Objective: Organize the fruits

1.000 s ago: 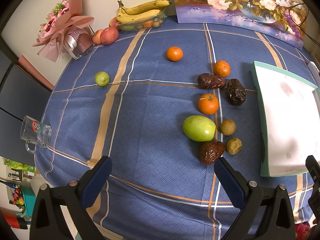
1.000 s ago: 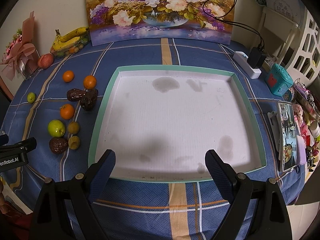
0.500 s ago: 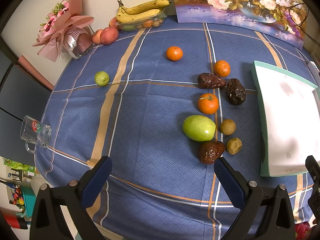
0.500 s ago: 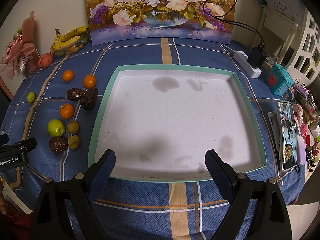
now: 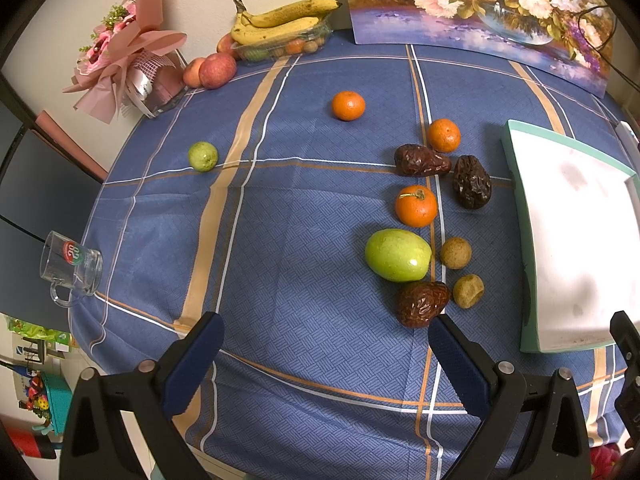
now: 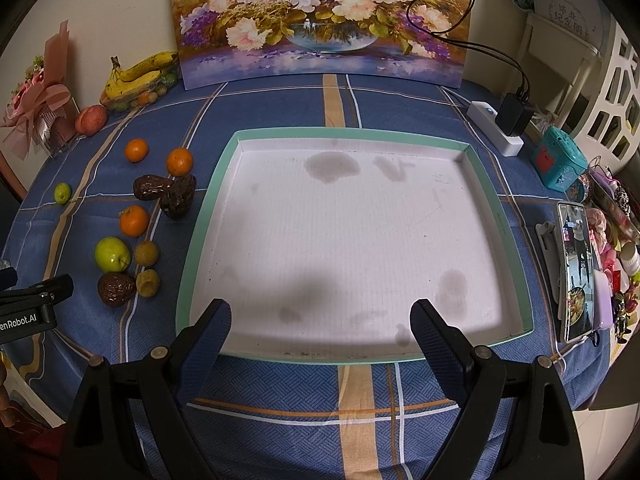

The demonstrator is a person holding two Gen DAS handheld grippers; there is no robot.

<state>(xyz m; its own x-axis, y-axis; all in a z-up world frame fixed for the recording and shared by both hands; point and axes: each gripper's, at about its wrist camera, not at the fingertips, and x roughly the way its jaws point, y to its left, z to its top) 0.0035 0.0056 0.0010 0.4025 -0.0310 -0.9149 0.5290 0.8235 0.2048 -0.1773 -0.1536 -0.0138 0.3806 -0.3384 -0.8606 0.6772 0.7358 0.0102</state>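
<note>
On the blue checked table (image 5: 280,240), nothing was sorted yet: oranges, dates and the green apple (image 5: 398,255) lay beside the empty mint-rimmed white tray (image 6: 208,200); both hand-held grippers (image 5: 324,356) (image 6: 320,332) hung spread, empty.

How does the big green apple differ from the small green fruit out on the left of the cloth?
The green apple looks much larger and oval; the small green fruit is round. The apple's skin is glossy, the small fruit's duller. The apple lies crowded among an orange and a wrinkled brown fruit; the small fruit lies alone. Both are green, resting on the blue tablecloth, untouched.
</note>
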